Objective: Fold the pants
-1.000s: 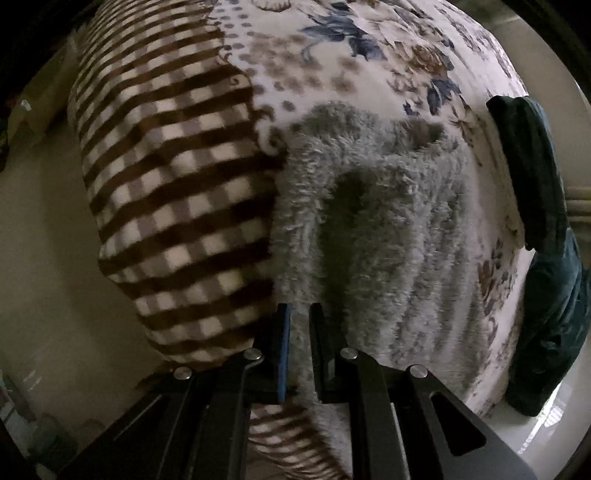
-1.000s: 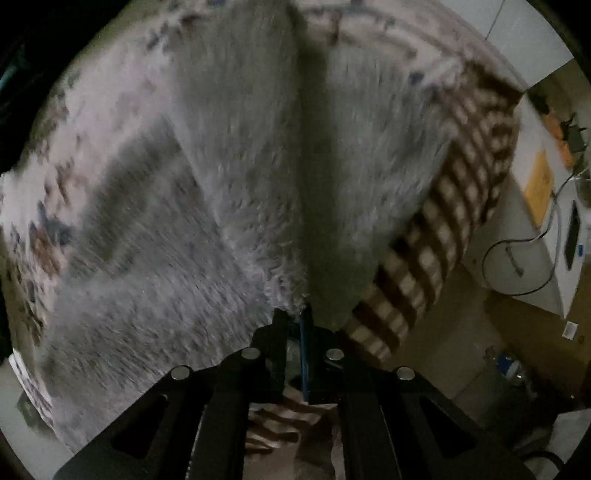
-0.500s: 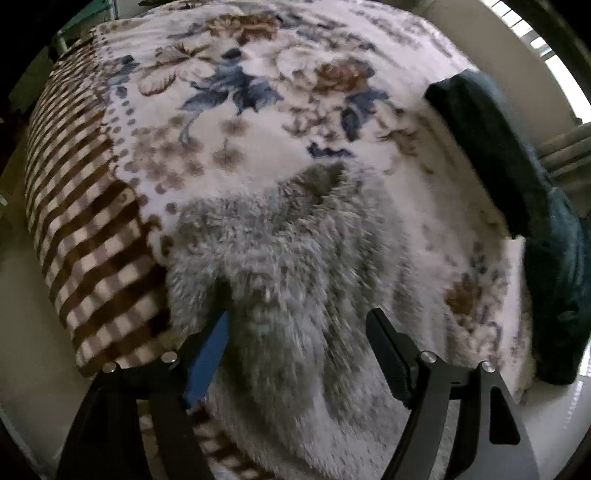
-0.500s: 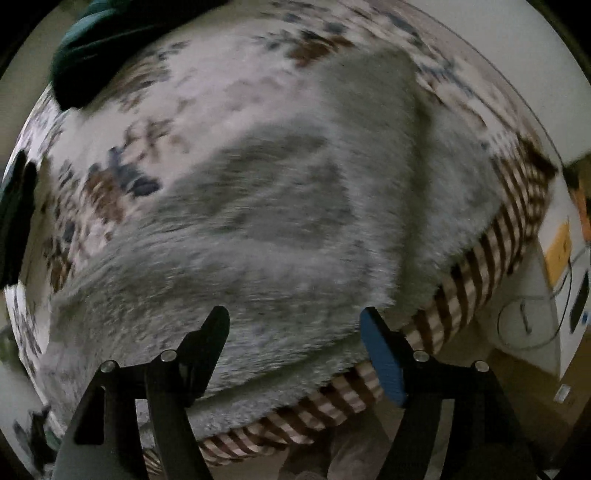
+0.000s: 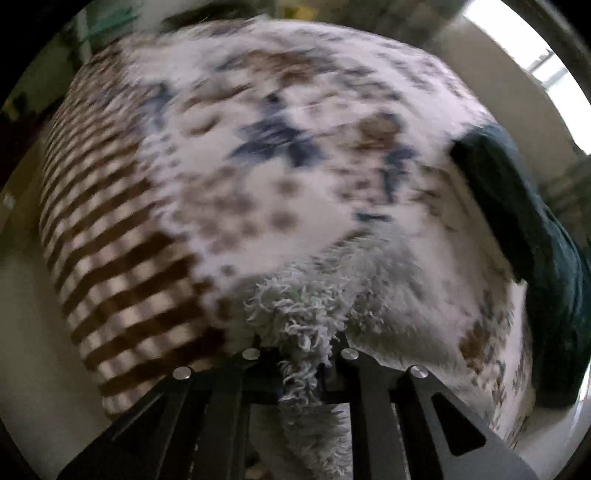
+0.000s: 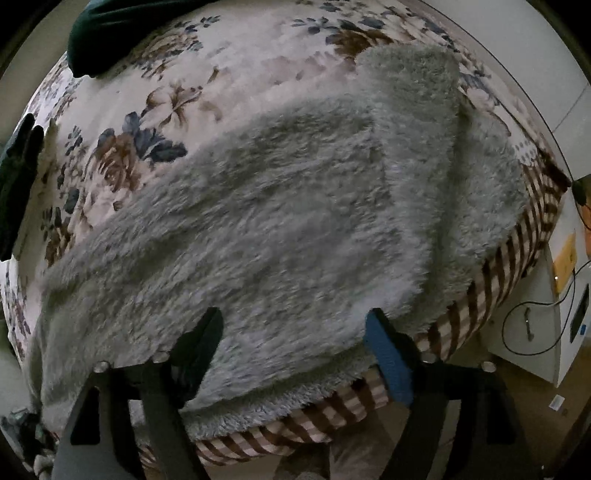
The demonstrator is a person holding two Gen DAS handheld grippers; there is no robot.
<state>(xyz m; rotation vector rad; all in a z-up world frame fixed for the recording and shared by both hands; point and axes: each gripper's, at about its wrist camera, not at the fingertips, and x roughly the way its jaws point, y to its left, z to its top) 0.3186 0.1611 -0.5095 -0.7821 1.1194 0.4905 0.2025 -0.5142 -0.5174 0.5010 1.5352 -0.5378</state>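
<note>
The fluffy grey pants (image 6: 280, 206) lie spread across the flowered bed cover (image 6: 236, 70), reaching to its checked front edge. In the left wrist view a bunched tuft of the pants (image 5: 306, 317) sticks up between the jaws, and my left gripper (image 5: 301, 354) is shut on it. My right gripper (image 6: 295, 332) hangs straight above the near edge of the pants. Its jaws are opening wide, the dark finger (image 6: 199, 339) and the blue-padded finger (image 6: 388, 354) apart over the fabric without pressing it.
Dark green bedding (image 5: 524, 236) lies along the right side of the bed, seen too at top left (image 6: 122, 29) of the right wrist view. The brown checked border (image 5: 110, 258) drops to the floor. A white desk with cables (image 6: 532, 325) stands right of the bed.
My left gripper opened, moved over the pants and shut on a tuft of the fabric. My right gripper let go of the pants' fold, opened wide and shifted along the near edge.
</note>
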